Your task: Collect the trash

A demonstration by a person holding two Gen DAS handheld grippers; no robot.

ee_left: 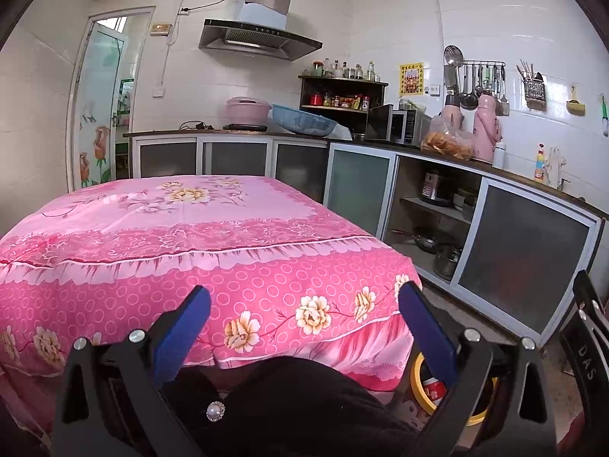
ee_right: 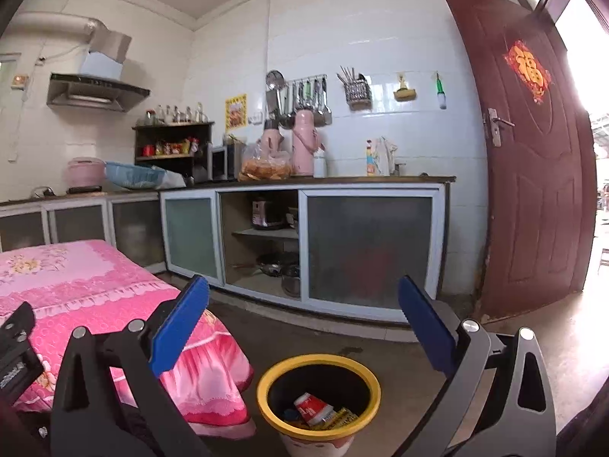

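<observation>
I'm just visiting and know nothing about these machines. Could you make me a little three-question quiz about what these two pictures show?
1. True or false: the right claw is gripping a piece of trash.
2. What colour is the rim of the trash bin?
A) green B) yellow C) white
3. Fill in: the table wears a ___ floral tablecloth.

Key:
1. False; the left claw and the right claw are both open and hold nothing.
2. B; a red-and-white wrapper already lies inside the bin.
3. Pink.
</observation>
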